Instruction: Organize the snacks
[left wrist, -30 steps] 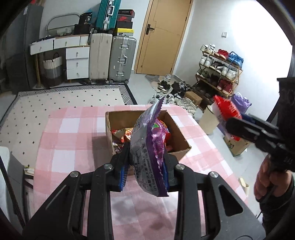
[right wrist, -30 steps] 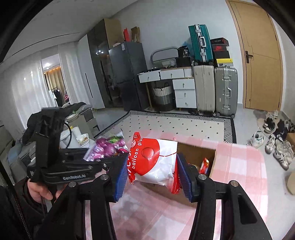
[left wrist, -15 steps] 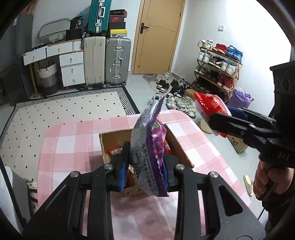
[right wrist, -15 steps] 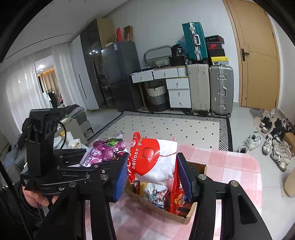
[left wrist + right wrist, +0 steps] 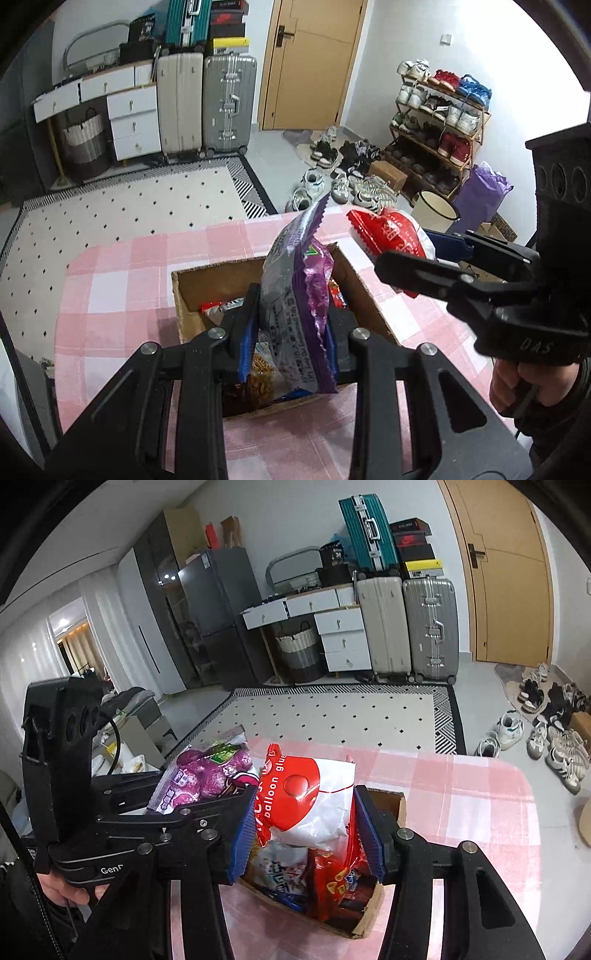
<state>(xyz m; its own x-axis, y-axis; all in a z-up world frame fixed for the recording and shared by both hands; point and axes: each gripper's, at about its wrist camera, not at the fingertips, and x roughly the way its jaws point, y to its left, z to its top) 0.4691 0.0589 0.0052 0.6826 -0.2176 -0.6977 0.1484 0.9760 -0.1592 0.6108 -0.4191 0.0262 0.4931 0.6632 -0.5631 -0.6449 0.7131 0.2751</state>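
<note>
Two grippers — the left gripper [image 5: 290, 343] with one purple snack bag [image 5: 295, 317] between its pads, the right gripper [image 5: 304, 834] with one red-and-white snack bag [image 5: 310, 797]. One cardboard box [image 5: 184, 295] sits on one pink checked table [image 5: 110, 288]; the packets inside overlap too much to count. At the far wall stand two upright suitcases [image 5: 207, 103] — a third, teal suitcase [image 5: 364, 531] lies on top. One door [image 5: 314, 62], one shoe rack [image 5: 439, 129] at the right.

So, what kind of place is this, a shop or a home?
Most likely a home, near the entrance of a flat. A shoe rack stands beside the wooden door, suitcases are parked against the wall, and a fridge stands beyond the rug.
</note>
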